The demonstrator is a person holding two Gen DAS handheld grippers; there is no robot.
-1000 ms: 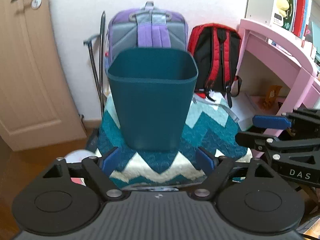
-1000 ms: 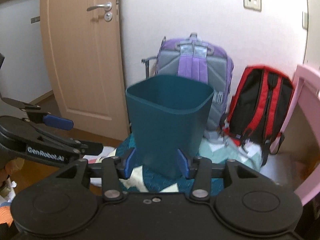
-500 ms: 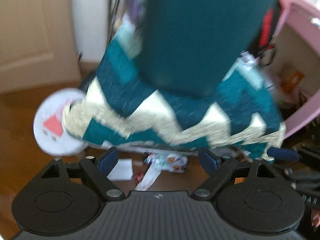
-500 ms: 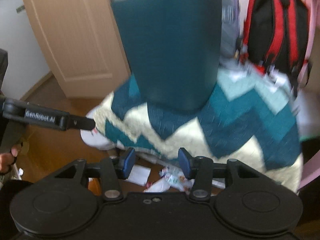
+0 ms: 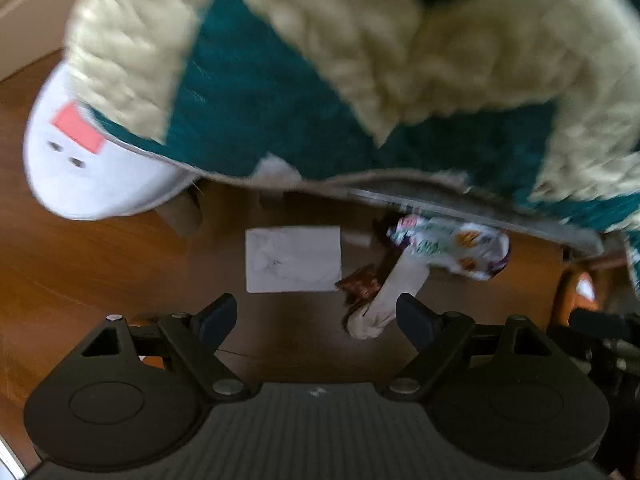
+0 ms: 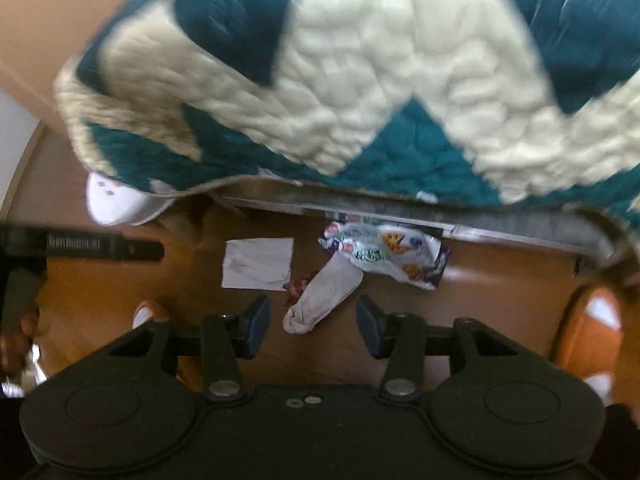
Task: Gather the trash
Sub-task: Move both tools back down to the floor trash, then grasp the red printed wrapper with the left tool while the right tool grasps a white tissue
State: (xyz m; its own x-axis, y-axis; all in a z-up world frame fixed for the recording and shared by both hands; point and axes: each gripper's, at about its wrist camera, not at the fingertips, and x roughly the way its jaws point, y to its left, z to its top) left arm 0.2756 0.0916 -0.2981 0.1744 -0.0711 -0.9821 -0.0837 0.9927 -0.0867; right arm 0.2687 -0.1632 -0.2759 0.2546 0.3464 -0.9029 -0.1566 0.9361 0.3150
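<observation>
Trash lies on the brown wood floor (image 5: 100, 264), just under the edge of the teal and cream blanket (image 5: 280, 92). Right below that blanket edge is a flat white paper (image 5: 293, 259). Beside the paper, on the side away from the white round thing (image 5: 92, 176), are a small dark red wrapper (image 5: 360, 282), a long whitish piece like a rolled tissue (image 5: 390, 296), and a shiny snack bag with bright pictures (image 5: 452, 249). The whitish piece touches the red wrapper and the snack bag. The left gripper (image 5: 316, 320) is spread wide and holds nothing. It hangs over the floor near the paper. The right gripper (image 6: 313, 322) is spread too and holds nothing, and the low end of the whitish piece (image 6: 320, 300) sits between its two fingers but they do not seem to touch it. An orange slipper (image 6: 592, 328) is far off to the side of the blanket edge. No bin shows in these views. It looks like the job is just starting: no piece is picked up yet, and all four pieces are left to grab and carry away.
</observation>
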